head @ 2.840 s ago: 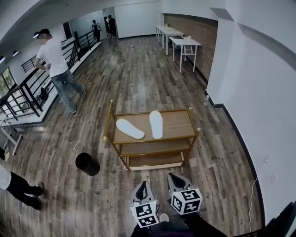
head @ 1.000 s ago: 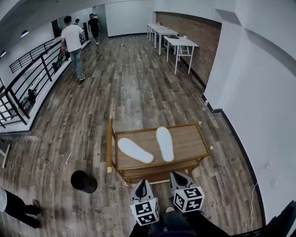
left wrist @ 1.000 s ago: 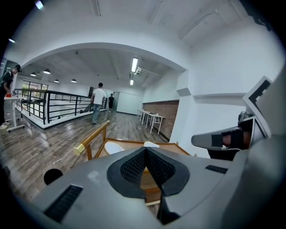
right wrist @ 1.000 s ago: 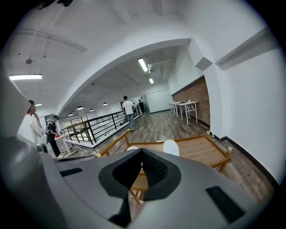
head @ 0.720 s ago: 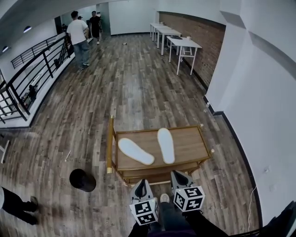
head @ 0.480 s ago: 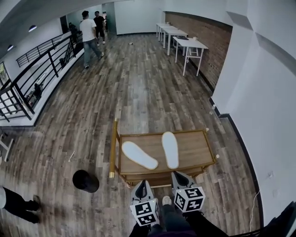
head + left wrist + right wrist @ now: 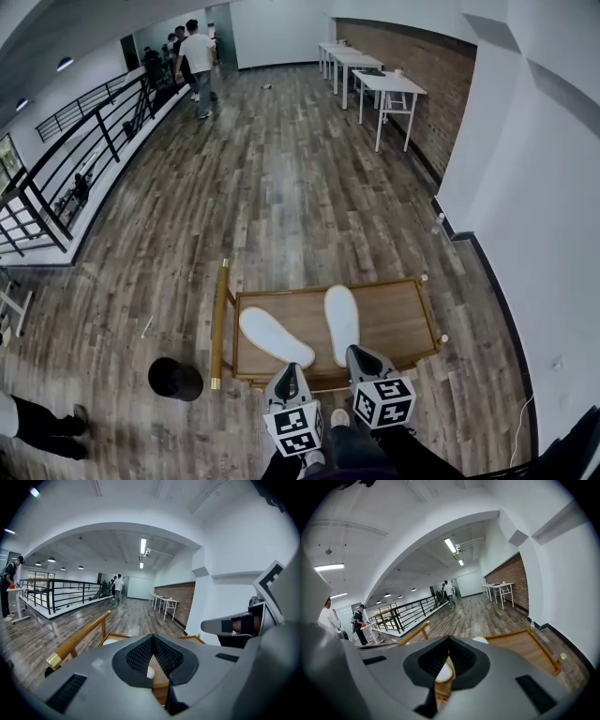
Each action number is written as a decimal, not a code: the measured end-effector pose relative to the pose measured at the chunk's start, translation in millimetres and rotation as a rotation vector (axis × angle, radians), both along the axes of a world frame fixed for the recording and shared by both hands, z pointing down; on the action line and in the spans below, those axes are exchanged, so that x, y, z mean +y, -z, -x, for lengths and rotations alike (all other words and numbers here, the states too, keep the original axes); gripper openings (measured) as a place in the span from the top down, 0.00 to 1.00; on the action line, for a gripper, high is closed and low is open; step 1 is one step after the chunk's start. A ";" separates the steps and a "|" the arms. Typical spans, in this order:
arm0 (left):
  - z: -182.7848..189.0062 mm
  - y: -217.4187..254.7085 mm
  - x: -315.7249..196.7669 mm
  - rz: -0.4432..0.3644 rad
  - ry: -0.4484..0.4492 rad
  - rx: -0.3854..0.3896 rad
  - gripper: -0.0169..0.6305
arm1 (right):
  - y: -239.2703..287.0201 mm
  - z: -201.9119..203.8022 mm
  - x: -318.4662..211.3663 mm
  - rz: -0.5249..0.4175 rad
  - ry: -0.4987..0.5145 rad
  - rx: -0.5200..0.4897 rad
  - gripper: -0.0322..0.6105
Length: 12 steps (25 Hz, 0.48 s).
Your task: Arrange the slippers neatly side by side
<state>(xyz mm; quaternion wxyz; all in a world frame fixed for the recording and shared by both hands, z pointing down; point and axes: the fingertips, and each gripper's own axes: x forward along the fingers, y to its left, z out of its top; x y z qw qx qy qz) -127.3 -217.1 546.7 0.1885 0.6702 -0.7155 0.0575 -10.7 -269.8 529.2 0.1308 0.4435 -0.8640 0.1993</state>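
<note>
At the bottom centre of the head view the left gripper (image 7: 288, 373) and right gripper (image 7: 358, 354) hang side by side, both clenched and empty; each gripper's own view shows its pads meeting at the tip with nothing caught between them, the left gripper (image 7: 152, 637) also catching its neighbour at the right edge of its frame. Just beyond their tips stands a wooden trolley (image 7: 398, 314) with a brass-capped side rail (image 7: 220, 319). On its top lie two white slippers, apart: the left slipper (image 7: 275, 336) slanted, the right slipper (image 7: 341, 322) pointing nearly straight away. Only the head view shows both whole; the right gripper view gives just a white toe (image 7: 480, 640) over its jaw. A black bin (image 7: 175, 379) sits on the plank floor at lower left. Farther off are a black railing (image 7: 84, 159) at left, white tables (image 7: 375, 80) by a brick wall at upper right, and people (image 7: 197, 56) walking at the top.
</note>
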 end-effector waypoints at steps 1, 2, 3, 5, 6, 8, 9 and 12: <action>0.1 0.8 -7.3 0.000 0.004 -0.003 0.97 | 0.3 0.4 -6.9 0.000 0.005 -0.002 0.95; 0.0 1.6 -14.3 0.000 0.008 -0.005 0.97 | 0.5 0.5 -13.7 0.000 0.010 -0.005 0.95; -0.6 2.4 -21.3 0.000 0.012 -0.006 0.97 | 0.8 0.1 -20.3 0.001 0.015 -0.006 0.95; -2.8 3.9 -34.1 0.002 0.021 -0.008 0.97 | 2.1 -2.2 -33.2 0.001 0.025 -0.009 0.95; -4.2 4.5 -39.5 0.004 0.024 -0.008 0.97 | 3.1 -3.8 -39.1 0.000 0.028 -0.010 0.95; -7.6 5.1 -48.4 0.006 0.024 -0.011 0.97 | 4.8 -7.0 -49.2 -0.002 0.029 -0.012 0.95; -9.5 5.1 -51.8 0.005 0.021 -0.012 0.97 | 5.2 -8.4 -53.3 -0.003 0.029 -0.013 0.95; -14.8 2.8 -58.3 0.007 0.019 -0.014 0.97 | 2.8 -13.2 -61.5 0.000 0.026 -0.016 0.95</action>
